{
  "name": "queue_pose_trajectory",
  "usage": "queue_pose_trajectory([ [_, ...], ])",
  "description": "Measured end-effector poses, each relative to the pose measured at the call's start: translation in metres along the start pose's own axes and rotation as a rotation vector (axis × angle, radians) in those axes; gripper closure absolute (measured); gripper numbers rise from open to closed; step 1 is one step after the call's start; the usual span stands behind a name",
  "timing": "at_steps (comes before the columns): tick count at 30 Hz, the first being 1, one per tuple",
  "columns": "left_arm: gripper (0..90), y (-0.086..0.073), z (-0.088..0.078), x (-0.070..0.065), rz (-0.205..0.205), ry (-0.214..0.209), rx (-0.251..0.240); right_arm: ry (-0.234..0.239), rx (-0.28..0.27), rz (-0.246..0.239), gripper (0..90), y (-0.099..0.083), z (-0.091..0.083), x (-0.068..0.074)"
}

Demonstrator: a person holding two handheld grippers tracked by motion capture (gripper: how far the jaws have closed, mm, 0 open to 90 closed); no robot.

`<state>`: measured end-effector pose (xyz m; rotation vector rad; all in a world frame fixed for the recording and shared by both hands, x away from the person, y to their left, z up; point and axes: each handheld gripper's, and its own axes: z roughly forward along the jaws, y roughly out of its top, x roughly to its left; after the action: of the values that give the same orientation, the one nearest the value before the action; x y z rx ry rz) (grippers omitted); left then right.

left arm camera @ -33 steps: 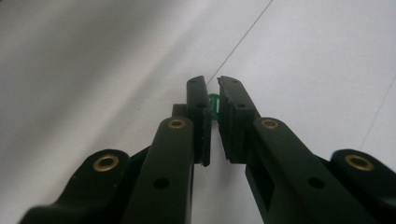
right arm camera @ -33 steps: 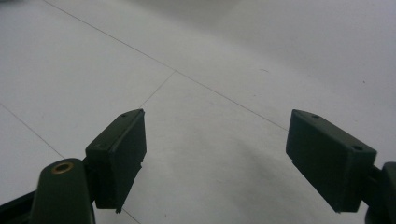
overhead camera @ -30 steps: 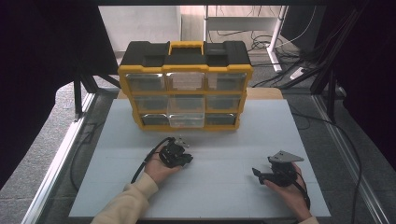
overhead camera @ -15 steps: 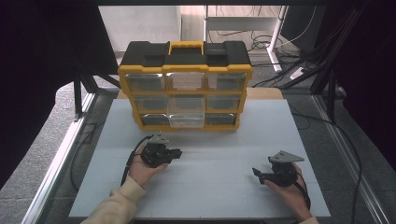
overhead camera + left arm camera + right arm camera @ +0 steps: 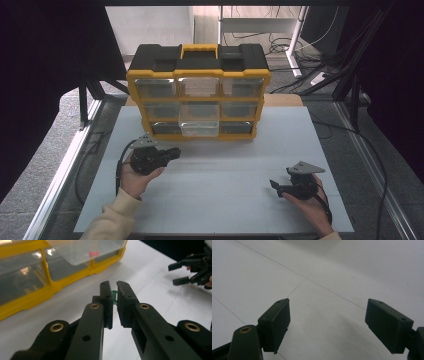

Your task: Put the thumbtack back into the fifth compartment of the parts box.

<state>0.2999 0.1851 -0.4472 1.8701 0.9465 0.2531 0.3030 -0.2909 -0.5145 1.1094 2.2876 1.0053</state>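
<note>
A yellow and black drawer organizer (image 5: 199,75) stands at the back of the white table (image 5: 225,160). Its clear bottom-middle drawer (image 5: 199,121) is pulled out. In the left gripper view that drawer (image 5: 85,250) holds a small red piece (image 5: 93,253). My left gripper (image 5: 175,152) is in front of the organizer's left half, its jaws pointing right. It is shut on a small green piece (image 5: 114,296) pinched between the pads (image 5: 107,293). My right gripper (image 5: 274,186) rests low at the front right, open, with bare table between its jaws (image 5: 327,315).
The organizer's other drawers (image 5: 155,88) are pushed in. The left gripper view also shows the right gripper (image 5: 181,272) farther off. A metal rail (image 5: 60,175) runs along the table's left edge, and cables (image 5: 280,45) lie on the floor behind.
My left gripper has moved left across the table, away from the middle, still holding shut. The right gripper has stayed put.
</note>
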Motion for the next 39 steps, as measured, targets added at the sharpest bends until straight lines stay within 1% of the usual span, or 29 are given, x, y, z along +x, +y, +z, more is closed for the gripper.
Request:
queue_pose_trajectory([
  [4, 82.6, 0.006, -0.008, 0.001, -0.005, 0.005, -0.035, -0.002, 0.001, 0.002, 20.1, 0.000, -0.001, 0.000],
  [6, 82.6, 0.010, -0.012, 0.001, -0.004, 0.011, -0.063, -0.002, 0.000, 0.001, 20.1, -0.001, -0.001, 0.000],
  [7, 82.6, 0.011, -0.014, 0.002, -0.002, 0.012, -0.069, -0.009, 0.001, 0.003, 20.1, -0.002, -0.002, 0.000],
  [9, 82.6, 0.015, -0.019, 0.003, -0.004, 0.015, -0.091, -0.006, 0.000, 0.008, 20.1, -0.003, -0.003, -0.001],
  [10, 82.6, 0.018, -0.021, 0.003, -0.010, 0.013, -0.106, -0.011, 0.000, 0.007, 20.1, -0.003, -0.004, -0.001],
  [11, 82.6, 0.021, -0.024, 0.003, -0.012, 0.012, -0.120, -0.011, 0.000, 0.010, 20.2, -0.003, -0.004, -0.002],
  [13, 82.6, 0.028, -0.026, 0.003, -0.005, 0.016, -0.139, -0.012, -0.003, 0.012, 20.1, -0.003, -0.004, -0.002],
  [16, 82.6, 0.039, -0.027, 0.002, 0.003, 0.019, -0.157, -0.013, -0.001, 0.005, 20.2, -0.002, -0.003, -0.001],
  [18, 82.6, 0.049, -0.024, 0.001, 0.007, 0.018, -0.169, -0.010, 0.000, 0.008, 20.2, -0.001, -0.002, 0.000],
  [20, 82.6, 0.059, -0.019, 0.001, 0.016, 0.021, -0.169, -0.010, 0.001, 0.005, 20.2, -0.001, -0.002, -0.001],
  [22, 82.6, 0.068, -0.013, 0.001, 0.026, 0.029, -0.160, -0.008, 0.000, 0.005, 20.2, -0.001, -0.001, -0.001],
  [26, 82.6, 0.083, 0.001, 0.003, 0.027, 0.034, -0.157, -0.005, 0.000, 0.000, 20.2, -0.001, -0.001, -0.001],
  [28, 82.5, 0.090, 0.008, 0.004, 0.035, 0.043, -0.144, -0.004, -0.001, 0.001, 20.2, -0.001, -0.001, -0.001],
  [33, 82.5, 0.100, 0.022, 0.008, 0.034, 0.054, -0.126, -0.002, -0.001, 0.001, 20.2, -0.001, -0.001, -0.001],
  [39, 82.2, 0.105, 0.034, 0.013, 0.041, 0.072, -0.115, -0.002, 0.001, 0.001, 20.2, -0.001, -0.001, -0.001],
])
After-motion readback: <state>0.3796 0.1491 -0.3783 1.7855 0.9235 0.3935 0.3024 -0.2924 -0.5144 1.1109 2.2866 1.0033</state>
